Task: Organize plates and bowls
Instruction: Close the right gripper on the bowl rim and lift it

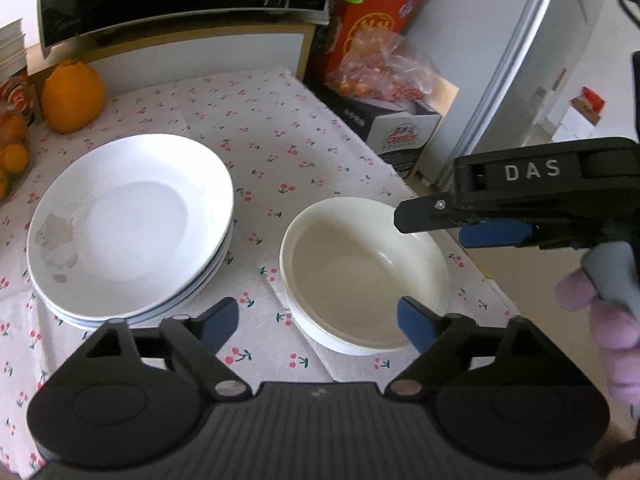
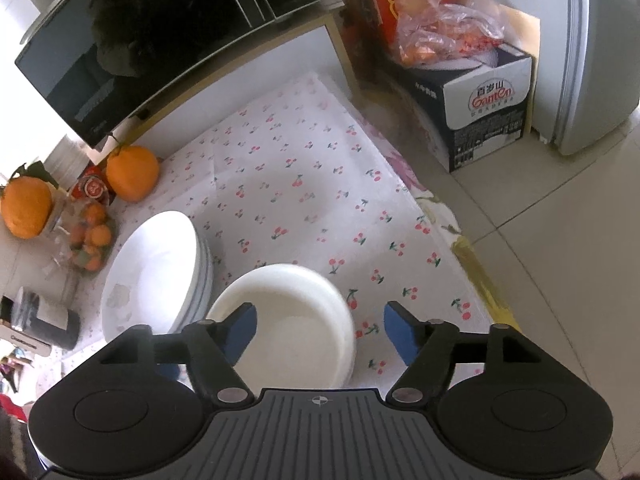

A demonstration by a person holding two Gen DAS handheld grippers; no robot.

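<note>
Between your left gripper's (image 1: 318,326) two blue-padded fingers, spread wide and holding nothing, you see the cherry-print tablecloth (image 1: 276,128) and the near rim of the stacked cream bowls (image 1: 366,268). The bowls sit ahead of the right-hand finger (image 1: 416,325), whose pad overlaps their near edge in the left wrist view; whether it touches the rim you cannot tell. Ahead of the left-hand finger lies the stack of white plates (image 1: 132,226), the top one smudged on its left side. Plates and bowls stand near each other with a strip of cloth between them.

Your right gripper (image 2: 318,330) hangs above the bowls with its fingers also wide apart and empty. In the right wrist view the bowls (image 2: 288,320) fill the space from the left-hand finger toward the middle, and the right-hand finger stands out past the bowls' rim over bare cloth. The plates (image 2: 152,276) lie beyond the left-hand finger, just beside the bowls. From the left wrist camera, that right gripper (image 1: 436,224) reaches in from the right over the bowls' far rim, seen edge-on.

Farther ahead of the fingers stand a large orange (image 1: 72,96), a black microwave (image 2: 160,32), and a water carton (image 2: 476,108).
</note>
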